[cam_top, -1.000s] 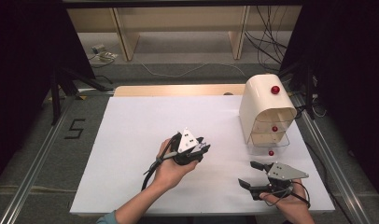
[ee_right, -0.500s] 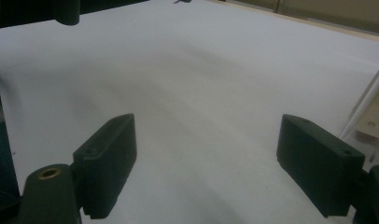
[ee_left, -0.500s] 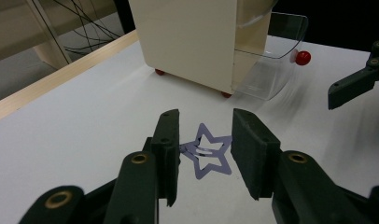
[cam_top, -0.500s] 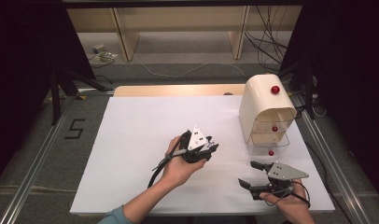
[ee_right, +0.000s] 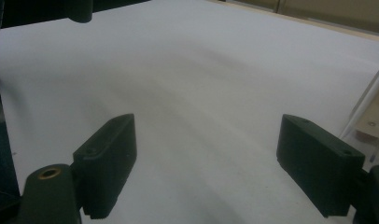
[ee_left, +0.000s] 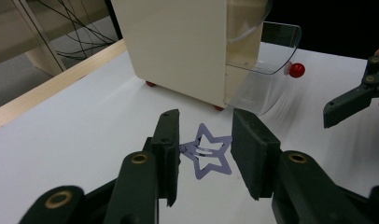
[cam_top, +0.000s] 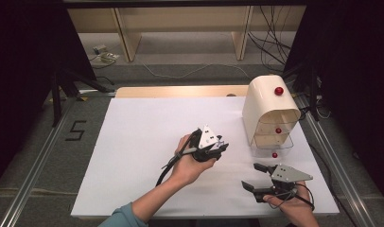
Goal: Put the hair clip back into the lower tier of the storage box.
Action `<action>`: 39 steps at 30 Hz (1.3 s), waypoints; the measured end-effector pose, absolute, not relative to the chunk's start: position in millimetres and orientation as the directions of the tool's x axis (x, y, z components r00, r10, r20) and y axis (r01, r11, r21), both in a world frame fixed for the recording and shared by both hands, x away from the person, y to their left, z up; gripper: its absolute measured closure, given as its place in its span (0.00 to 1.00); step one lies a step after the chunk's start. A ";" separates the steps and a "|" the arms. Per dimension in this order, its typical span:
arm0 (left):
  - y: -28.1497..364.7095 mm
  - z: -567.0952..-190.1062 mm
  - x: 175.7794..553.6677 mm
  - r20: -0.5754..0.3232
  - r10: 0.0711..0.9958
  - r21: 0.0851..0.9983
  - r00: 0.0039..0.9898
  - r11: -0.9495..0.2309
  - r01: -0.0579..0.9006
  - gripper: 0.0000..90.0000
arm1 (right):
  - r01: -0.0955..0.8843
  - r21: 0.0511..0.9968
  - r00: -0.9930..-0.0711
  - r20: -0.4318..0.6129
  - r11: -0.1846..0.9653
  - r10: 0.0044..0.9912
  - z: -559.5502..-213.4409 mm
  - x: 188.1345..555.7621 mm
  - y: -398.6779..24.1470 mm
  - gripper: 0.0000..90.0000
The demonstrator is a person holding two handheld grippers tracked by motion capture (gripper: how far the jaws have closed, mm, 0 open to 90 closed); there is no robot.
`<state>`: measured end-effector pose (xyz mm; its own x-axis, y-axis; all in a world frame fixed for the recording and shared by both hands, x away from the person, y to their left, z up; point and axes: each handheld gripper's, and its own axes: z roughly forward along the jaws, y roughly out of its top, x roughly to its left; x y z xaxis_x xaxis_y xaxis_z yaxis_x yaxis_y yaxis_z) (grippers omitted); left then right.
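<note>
A thin purple star-shaped hair clip (ee_left: 200,150) sits between the jaws of my left gripper (ee_left: 205,154), its points against the pads. That left gripper (cam_top: 222,147) hangs a little above the white table top, pointing right at a cream drawer unit (cam_top: 268,111) with red knobs. The unit's lowest clear drawer (cam_top: 273,142) stands pulled out, and in the left gripper view the clear drawer (ee_left: 264,70) is just beyond the clip. My right gripper (cam_top: 254,176) rests near the front right edge, jaws wide apart. Nothing lies between them in the right gripper view (ee_right: 206,154).
The white table top (cam_top: 133,142) has a wooden strip (cam_top: 180,91) along its far side. Metal rails run down both sides of it. Cables and wooden shelf legs lie on the floor behind. One jaw of the right gripper (ee_left: 351,98) shows at the right of the left gripper view.
My left hand has carried its gripper to the right, closer to the drawer unit, and slightly up. The right gripper has stayed where it was.
</note>
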<state>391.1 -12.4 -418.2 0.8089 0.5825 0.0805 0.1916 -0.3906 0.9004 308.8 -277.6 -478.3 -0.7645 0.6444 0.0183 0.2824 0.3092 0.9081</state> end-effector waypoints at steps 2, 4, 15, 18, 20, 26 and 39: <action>-14.9 -417.2 391.9 0.083 0.579 0.901 0.811 -0.392 0.187 0.70 | 0.280 0.909 -0.765 0.017 0.309 0.644 -478.4 309.1 -277.8 0.23; -17.6 -416.6 392.4 0.083 0.576 0.902 0.813 -0.391 0.185 0.70 | 0.286 0.907 -0.765 0.022 0.309 0.644 -478.2 308.5 -277.9 0.23; -36.6 -412.5 395.9 0.085 0.554 0.902 0.828 -0.397 0.173 0.70 | 0.278 0.911 -0.765 0.018 0.305 0.644 -478.4 309.2 -277.8 0.23; -42.1 -411.7 396.9 0.085 0.549 0.902 0.831 -0.396 0.170 0.70 | 0.273 0.912 -0.766 0.013 0.307 0.643 -478.5 309.3 -278.1 0.23; -45.5 -410.8 398.1 0.086 0.545 0.902 0.834 -0.398 0.167 0.70 | 0.276 0.911 -0.765 0.016 0.305 0.643 -478.4 309.2 -278.0 0.23; -54.9 -410.0 400.5 0.090 0.534 0.898 0.841 -0.408 0.163 0.70 | 0.279 0.911 -0.764 0.018 0.305 0.645 -478.3 308.9 -278.1 0.23; -73.8 -408.4 405.3 0.084 0.520 0.895 0.850 -0.415 0.165 0.70 | 0.279 0.909 -0.768 0.018 0.309 0.640 -478.3 308.6 -277.9 0.23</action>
